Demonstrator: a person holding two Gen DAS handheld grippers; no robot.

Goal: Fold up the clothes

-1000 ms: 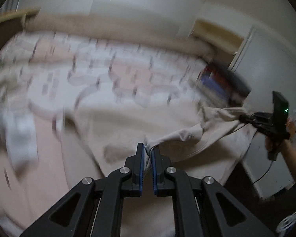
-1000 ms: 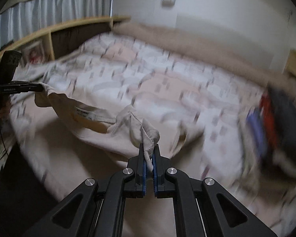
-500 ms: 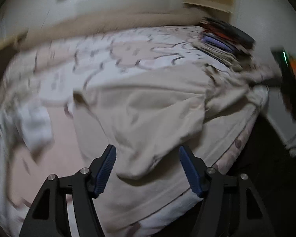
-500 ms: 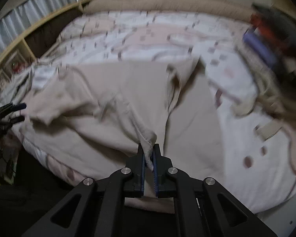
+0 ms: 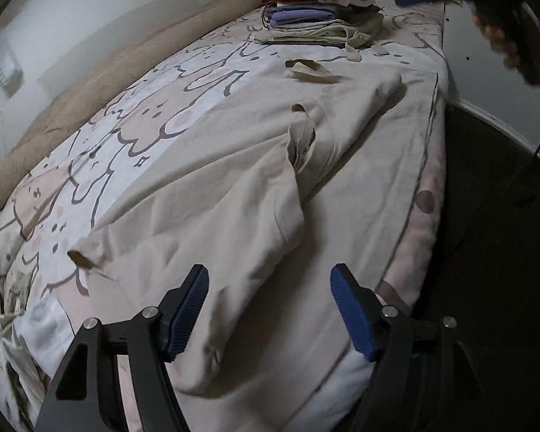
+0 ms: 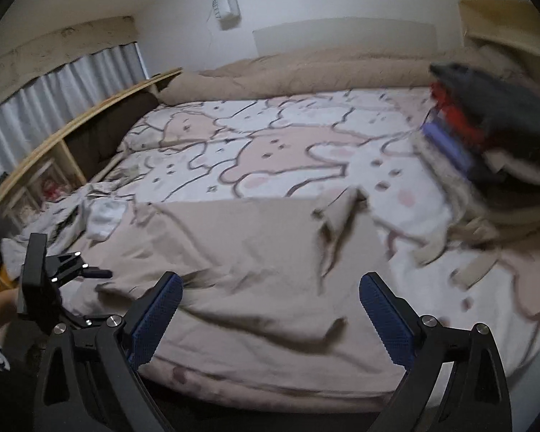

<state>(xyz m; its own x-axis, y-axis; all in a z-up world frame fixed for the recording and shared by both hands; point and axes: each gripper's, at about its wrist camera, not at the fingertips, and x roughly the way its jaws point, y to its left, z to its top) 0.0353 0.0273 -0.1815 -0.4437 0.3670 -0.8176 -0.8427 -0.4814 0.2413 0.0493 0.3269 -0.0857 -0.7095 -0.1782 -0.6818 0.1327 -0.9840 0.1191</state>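
I'm seeing both tools up close, nothing between the pads. L gripper (image 5: pixel 269 309) is hanging w/ jaws spread wide over the near edge of the bed (image 5: pixel 419 237); its lower frame is running out of the bottom of the view. R gripper (image 6: pixel 270 318) is likewise gaping wide, empty, arms cut off at the bottom.

Just past the fingertips the beige garment (image 5: pixel 212 194) is lying spread on the patterned bedsheet (image 6: pixel 270 133), wrinkled, one flap folded over near its middle; can't tell what kind of garment it is. In the R wrist view its far corner is curling up, and the near hem is dropping out of sight over the mattress edge.

Farther along, a stack of folded clothes (image 5: pixel 316 7) is sitting on the sheet, well apart from the beige piece; in the R view it's blurred. At the far side a tan comforter (image 6: pixel 306 72) is lying bunched along the wall. Top R of the L view is smeared dark, only a hint of a hand (image 5: pixel 500 39).
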